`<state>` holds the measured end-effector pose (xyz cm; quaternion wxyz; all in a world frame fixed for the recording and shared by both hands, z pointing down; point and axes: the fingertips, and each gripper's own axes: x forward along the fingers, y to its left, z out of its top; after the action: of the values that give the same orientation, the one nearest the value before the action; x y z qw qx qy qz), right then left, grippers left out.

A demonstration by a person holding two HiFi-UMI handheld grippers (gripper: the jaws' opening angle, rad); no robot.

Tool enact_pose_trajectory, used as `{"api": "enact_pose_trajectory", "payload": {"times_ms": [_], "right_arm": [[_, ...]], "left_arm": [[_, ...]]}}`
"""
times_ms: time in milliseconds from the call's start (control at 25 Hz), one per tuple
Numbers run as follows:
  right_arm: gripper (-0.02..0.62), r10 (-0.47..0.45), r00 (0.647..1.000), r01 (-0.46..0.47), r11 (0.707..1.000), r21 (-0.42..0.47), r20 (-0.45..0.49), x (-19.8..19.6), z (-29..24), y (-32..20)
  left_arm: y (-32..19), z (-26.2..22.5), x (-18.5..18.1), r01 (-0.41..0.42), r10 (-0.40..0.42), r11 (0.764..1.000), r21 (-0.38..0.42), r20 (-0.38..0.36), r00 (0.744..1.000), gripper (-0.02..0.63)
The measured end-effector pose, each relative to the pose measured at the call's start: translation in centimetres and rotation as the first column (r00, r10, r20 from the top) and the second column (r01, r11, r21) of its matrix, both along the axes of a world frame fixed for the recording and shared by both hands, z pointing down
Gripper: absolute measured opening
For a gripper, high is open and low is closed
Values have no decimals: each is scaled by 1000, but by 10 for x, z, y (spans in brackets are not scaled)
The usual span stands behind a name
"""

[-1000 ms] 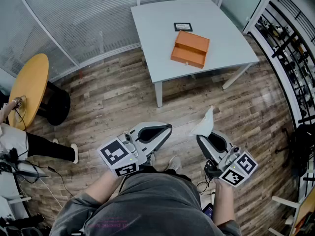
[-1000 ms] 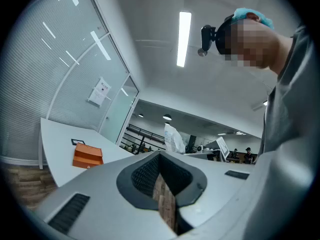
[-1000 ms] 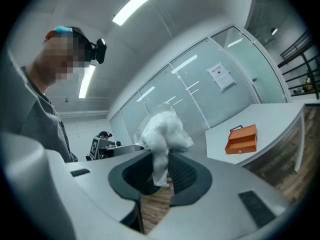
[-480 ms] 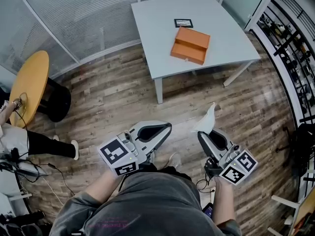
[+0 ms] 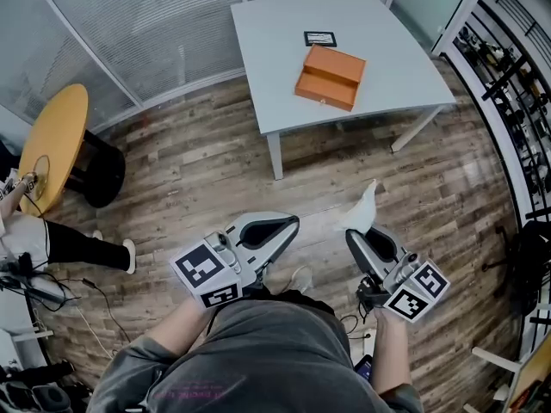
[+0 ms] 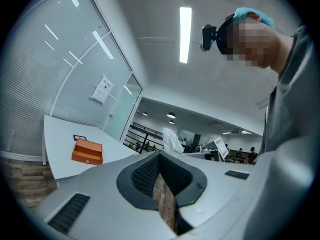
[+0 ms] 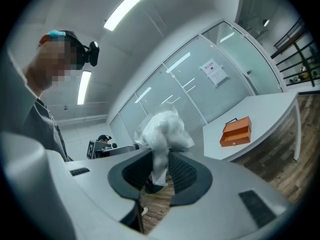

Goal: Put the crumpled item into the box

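Crumpled item (image 7: 161,131): white, thin, wrinkled sheet bunched into a puff. Its tail is pinched between the right tool's (image 7: 159,159) pads, over the wooden floor, well apart from the worktop (image 5: 275,50). Left tool (image 6: 160,156): closed, empty. Orange box (image 5: 330,77) mid-worktop; small front mark unreadable. Black-framed card (image 5: 320,40) just beyond it, toward the far edge; print too small to read.

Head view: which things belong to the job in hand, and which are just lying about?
Job: crumpled white item, clamped in the right gripper; orange box on the grey table.
Lying about: black-framed card; round yellow table; shelving rack.
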<state>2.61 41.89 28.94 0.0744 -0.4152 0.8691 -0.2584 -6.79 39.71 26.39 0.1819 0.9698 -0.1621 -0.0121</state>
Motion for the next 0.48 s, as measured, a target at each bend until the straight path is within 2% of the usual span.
{"api": "enact_pose_trajectory", "payload": {"times_ms": [480], "right_arm": [[95,-25,1000,25,1000,5,8,43,0,16]], "left_arm": [[19,0,42,20,-20,1000,6,11,1000,12]]}}
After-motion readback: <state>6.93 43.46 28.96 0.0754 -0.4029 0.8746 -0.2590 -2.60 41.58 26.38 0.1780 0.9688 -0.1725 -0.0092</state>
